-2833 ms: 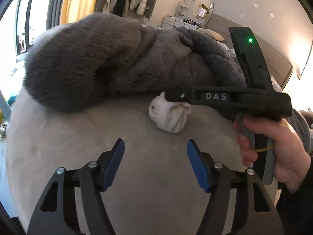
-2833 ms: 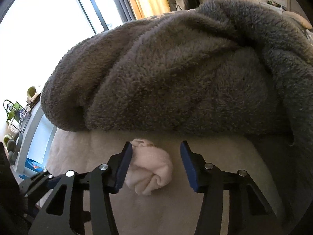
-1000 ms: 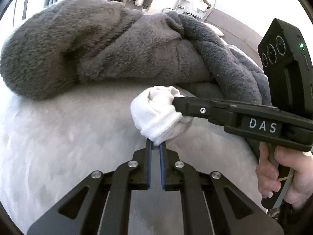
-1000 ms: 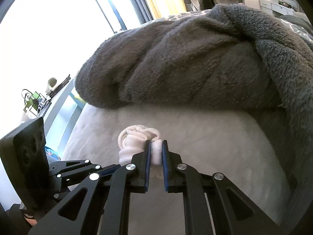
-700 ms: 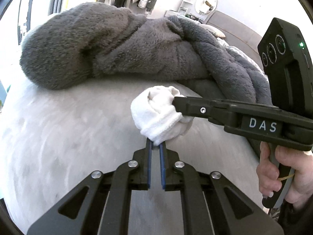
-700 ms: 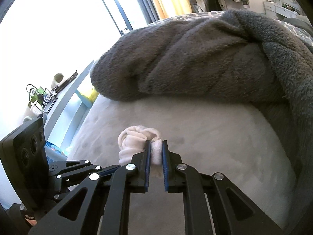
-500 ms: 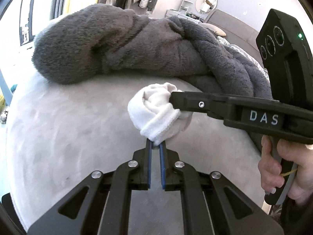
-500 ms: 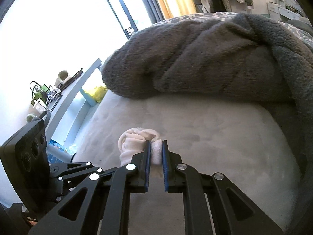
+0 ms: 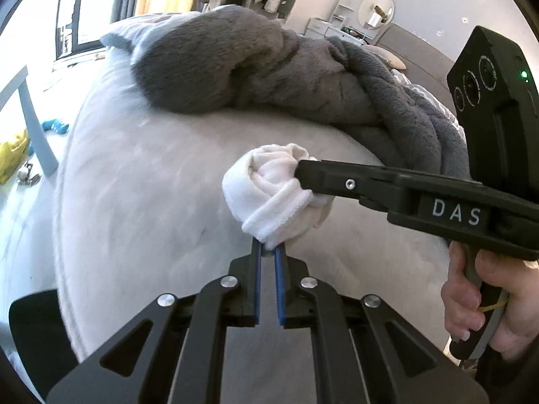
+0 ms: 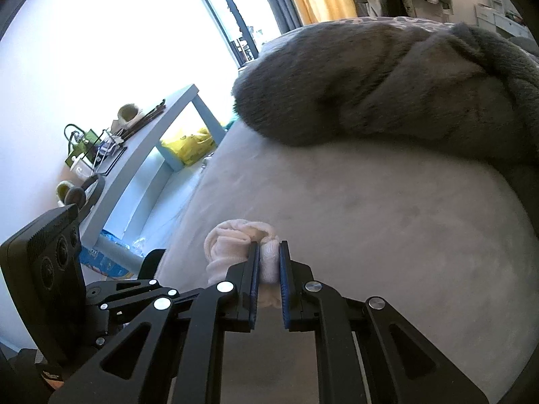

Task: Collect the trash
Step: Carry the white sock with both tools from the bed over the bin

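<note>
**Both hand-held grippers pinch 1 rolled sock above the bed**

Our left hand-held gripper (image 9: 268,249) is nearly closed: its 2 blue pads (image 9: 257,269) stand a narrow gap apart and clamp the lower hem of the white sock (image 9: 269,192). Our right hand-held gripper (image 10: 268,256) is also almost shut, with a fold of the same sock (image 10: 235,245) squeezed between its pads (image 10: 254,269). In the left view the right tool comes in from the right side, its tip pressed into the sock's upper right part, our right hand (image 9: 481,299) wrapped on its grip.

The sock hangs between the 2 tools, above the pale grey bed (image 9: 151,185) and clear of its surface. The dark grey blanket (image 9: 269,70) lies heaped farther back.

Compared with 2.8 s ago, when the sock lay on the bed against the blanket's edge and both tools stood wide open, both now grip it. Since 0.5 s ago the grips are unchanged, but the blanket looks farther off and more of the floor and the blue worktop (image 10: 141,141) shows on the left.

The sock is a rolled bundle; in the left view its long axis runs from upper left to lower right, hem downward toward our left tool.
</note>
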Available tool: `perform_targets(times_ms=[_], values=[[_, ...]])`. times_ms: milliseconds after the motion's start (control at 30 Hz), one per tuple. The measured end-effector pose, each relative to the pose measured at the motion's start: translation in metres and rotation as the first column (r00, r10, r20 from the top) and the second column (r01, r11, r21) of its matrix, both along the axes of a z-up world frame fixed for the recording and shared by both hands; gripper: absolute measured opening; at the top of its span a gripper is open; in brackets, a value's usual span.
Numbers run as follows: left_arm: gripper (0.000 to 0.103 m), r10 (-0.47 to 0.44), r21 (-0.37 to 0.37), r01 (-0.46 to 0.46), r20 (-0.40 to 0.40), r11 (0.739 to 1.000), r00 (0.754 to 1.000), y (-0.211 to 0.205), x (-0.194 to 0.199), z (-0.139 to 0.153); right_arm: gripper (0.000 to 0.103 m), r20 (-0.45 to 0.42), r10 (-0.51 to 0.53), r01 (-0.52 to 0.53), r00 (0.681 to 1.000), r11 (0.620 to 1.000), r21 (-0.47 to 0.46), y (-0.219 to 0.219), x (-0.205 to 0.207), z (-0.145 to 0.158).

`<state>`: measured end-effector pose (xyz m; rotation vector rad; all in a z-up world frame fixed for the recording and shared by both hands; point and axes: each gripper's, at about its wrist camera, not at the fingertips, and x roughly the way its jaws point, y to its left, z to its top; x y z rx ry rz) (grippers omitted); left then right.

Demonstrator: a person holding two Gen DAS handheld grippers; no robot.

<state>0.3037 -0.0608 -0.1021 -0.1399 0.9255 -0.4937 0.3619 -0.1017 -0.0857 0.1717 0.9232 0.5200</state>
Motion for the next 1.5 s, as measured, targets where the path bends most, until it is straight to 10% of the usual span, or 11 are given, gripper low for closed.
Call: perform_targets(times_ms=[1500], values=[[0.004, 0.287, 0.143, -0.266, -0.157, 0.953, 0.945, 0.241, -0.088, -0.047, 0.012, -0.224, 0.319, -0.335, 0.921, 0.942, -0.033, 0.272, -0.038, -0.08]])
